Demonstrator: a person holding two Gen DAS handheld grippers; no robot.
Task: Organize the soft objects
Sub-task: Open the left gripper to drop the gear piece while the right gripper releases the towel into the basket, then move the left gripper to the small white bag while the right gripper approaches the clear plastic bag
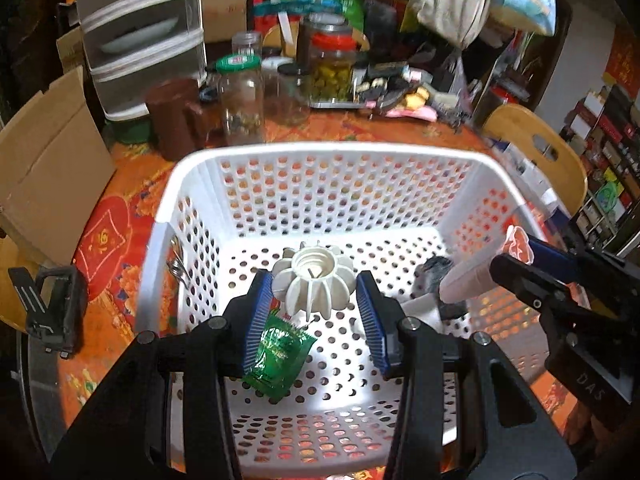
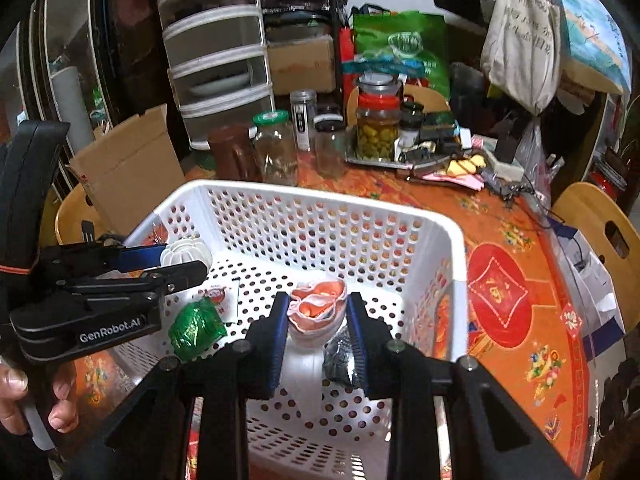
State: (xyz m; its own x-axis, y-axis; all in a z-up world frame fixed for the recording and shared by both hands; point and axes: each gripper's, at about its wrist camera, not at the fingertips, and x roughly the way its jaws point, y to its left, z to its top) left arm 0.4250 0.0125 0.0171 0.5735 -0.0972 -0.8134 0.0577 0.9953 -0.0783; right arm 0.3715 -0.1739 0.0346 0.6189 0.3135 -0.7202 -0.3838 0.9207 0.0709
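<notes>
Taking the white basket [image 1: 320, 152] as the landmark, both tools hang above its open top, each carrying something. Nearest in the left wrist view, the left hand-held gripper [image 1: 316, 296] pinches a white ribbed pumpkin-shaped piece [image 1: 312, 284] between its blue pads. Beneath it, on the basket floor, lies a green packet [image 1: 276, 356]. The right hand-held gripper [image 2: 316, 320] is clamped on a pink-and-white rolled soft thing [image 2: 316, 312], held over the basket's right half. A dark grey bundle [image 2: 340, 356] sits on the floor just below it. So I judge the sorting partly done: some items are in, two await release. Beyond the basket, jars [image 2: 276, 148] and clutter crowd the bench [image 2: 500, 240]; whether any belong to the task is unclear.
</notes>
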